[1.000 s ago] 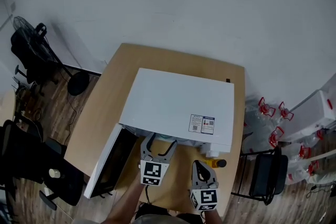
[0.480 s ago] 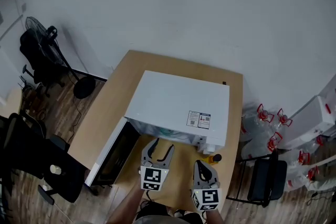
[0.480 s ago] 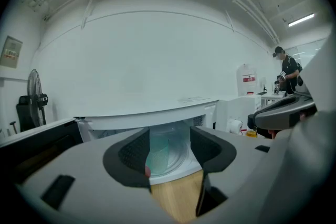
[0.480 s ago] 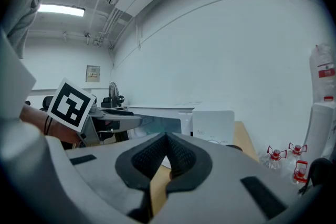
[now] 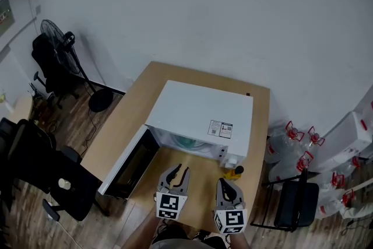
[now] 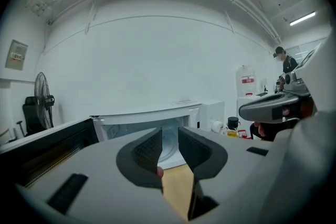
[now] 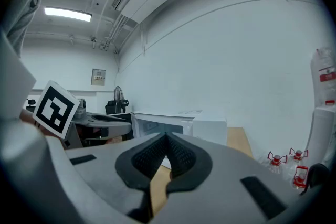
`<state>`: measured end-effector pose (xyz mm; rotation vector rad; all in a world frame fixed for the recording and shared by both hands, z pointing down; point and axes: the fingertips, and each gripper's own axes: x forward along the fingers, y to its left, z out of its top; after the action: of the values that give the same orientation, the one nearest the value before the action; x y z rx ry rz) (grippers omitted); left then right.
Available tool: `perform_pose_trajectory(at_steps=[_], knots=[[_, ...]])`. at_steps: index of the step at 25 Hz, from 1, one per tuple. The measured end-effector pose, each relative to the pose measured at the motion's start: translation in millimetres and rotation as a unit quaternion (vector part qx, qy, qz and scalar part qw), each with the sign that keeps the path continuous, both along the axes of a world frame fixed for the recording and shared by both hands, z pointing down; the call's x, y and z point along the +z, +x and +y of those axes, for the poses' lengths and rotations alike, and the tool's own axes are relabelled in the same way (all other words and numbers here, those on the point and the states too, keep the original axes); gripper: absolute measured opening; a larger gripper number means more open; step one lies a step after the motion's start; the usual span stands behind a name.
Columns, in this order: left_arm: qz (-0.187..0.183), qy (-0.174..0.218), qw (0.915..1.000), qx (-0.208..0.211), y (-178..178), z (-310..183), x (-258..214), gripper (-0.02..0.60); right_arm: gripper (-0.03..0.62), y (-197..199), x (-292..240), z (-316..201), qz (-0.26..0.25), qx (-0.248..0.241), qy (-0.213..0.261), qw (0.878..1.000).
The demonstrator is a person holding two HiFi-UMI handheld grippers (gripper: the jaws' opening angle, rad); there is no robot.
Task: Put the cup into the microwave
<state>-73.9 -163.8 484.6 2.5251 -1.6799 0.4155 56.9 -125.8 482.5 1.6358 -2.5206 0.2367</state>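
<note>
The white microwave [image 5: 198, 111] stands on the wooden table [image 5: 137, 111] with its door [image 5: 131, 163] swung open to the left. Something pale green [image 5: 187, 141], likely the cup, sits inside the cavity; I cannot make out its shape. My left gripper [image 5: 179, 171] hangs in front of the opening, apart from it. Its jaws have just been closing to a narrow gap with nothing between them [image 6: 169, 139]. To its right, my right gripper [image 5: 224, 182] is shut and empty [image 7: 167, 139]. Both point toward the microwave [image 6: 142, 118].
A small yellow bottle with a black cap [image 5: 234, 172] stands by the microwave's front right corner. A fan [image 5: 58, 46] and an office chair [image 5: 52, 178] are at the left. Water jugs [image 5: 297, 137] and a black chair [image 5: 294, 207] are at the right.
Both grippers have drawn back from the microwave's opening toward the near table edge. The left gripper's jaws have narrowed from wide open to a small gap.
</note>
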Motion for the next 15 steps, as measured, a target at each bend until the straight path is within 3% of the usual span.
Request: perform_pose_trajectory(at_steps=[15], knots=[[-0.003,0.0,0.9999,-0.012,12.6,74.2,-8.6,0.046,0.017,14.0,-10.3,43.6,-0.002,-0.018,0.019,1.0]])
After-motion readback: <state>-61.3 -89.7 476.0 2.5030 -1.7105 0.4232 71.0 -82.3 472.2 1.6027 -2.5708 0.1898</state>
